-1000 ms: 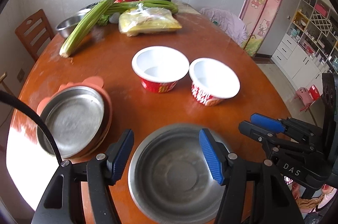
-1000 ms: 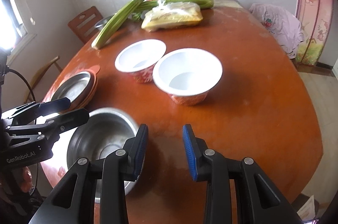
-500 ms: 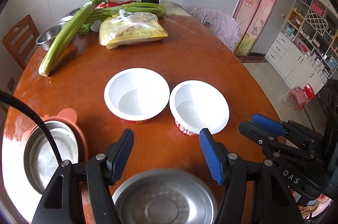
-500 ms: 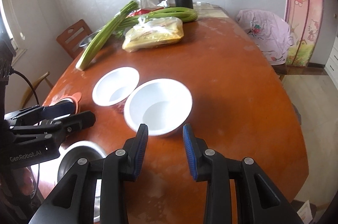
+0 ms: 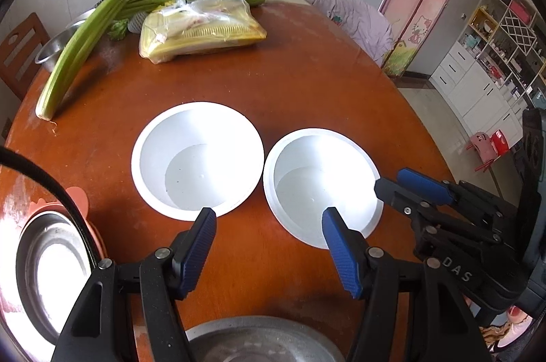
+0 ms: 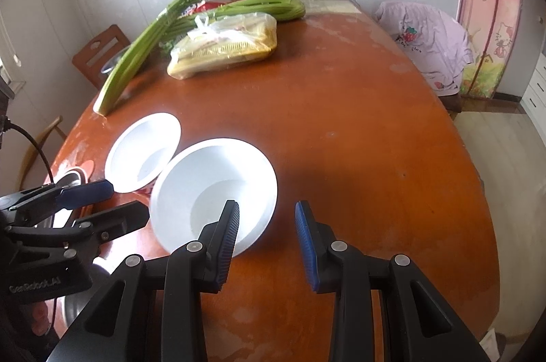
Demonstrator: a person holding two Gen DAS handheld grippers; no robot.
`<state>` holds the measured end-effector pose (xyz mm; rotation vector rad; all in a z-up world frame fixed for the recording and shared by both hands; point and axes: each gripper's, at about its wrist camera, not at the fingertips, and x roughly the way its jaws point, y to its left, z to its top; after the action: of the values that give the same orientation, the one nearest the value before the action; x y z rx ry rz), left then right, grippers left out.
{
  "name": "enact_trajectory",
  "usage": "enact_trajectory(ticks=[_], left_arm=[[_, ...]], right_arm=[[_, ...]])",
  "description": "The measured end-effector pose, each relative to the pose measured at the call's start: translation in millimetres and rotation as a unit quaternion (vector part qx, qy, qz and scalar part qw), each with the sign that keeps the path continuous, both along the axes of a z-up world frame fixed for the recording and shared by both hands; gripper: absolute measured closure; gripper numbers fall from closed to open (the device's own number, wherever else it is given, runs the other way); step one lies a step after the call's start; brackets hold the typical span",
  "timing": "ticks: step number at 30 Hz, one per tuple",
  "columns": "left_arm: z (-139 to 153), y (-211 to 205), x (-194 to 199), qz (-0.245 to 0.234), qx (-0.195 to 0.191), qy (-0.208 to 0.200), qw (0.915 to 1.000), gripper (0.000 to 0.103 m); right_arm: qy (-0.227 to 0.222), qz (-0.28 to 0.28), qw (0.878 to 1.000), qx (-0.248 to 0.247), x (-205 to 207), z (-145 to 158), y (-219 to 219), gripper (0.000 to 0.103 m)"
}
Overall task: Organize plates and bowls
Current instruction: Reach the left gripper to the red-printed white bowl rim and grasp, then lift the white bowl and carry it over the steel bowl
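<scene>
Two white bowls sit side by side mid-table, right one at 12 o'clock of right gripper. Both grippers empty: right jaws narrow, left gripper approx half open. Bowls prob. light, thin, crushable; grip near rim.

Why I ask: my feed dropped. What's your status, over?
Left gripper open, empty. Right gripper open, empty, at right bowl rim. Left bowl beside it, unstacked. Nothing in the way.
</scene>
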<state>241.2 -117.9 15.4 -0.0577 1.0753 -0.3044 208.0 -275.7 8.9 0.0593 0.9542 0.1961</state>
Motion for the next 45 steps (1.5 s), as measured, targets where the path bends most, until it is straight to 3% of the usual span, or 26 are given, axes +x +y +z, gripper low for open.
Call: enact_trajectory(ticks=[10, 18, 27, 32, 45], left_arm=[[-8, -6, 9, 0.000, 0.005, 0.005, 1.0000, 0.039], [-12, -10, 9, -0.009, -0.017, 0.027, 0.9994, 0.041], [-25, -12, 16, 0.000, -0.016, 0.048, 0.9987, 0.052], [-29, -17, 16, -0.006, -0.018, 0.056, 0.9983, 0.064], [-22, -23, 4, -0.022, -0.016, 0.049, 0.9984, 0.065]], right_arm=[[0.026, 0.022, 0.999, -0.013, 21, -23, 4, 0.068], [0.030, 0.049, 0.998, -0.014, 18, -29, 12, 0.068], [0.035, 0.072, 0.997, 0.003, 13, -32, 16, 0.068], [0.041, 0.082, 0.996, 0.015, 7, -32, 20, 0.068], [0.038, 0.074, 0.996, 0.017, -8, -29, 22, 0.067]])
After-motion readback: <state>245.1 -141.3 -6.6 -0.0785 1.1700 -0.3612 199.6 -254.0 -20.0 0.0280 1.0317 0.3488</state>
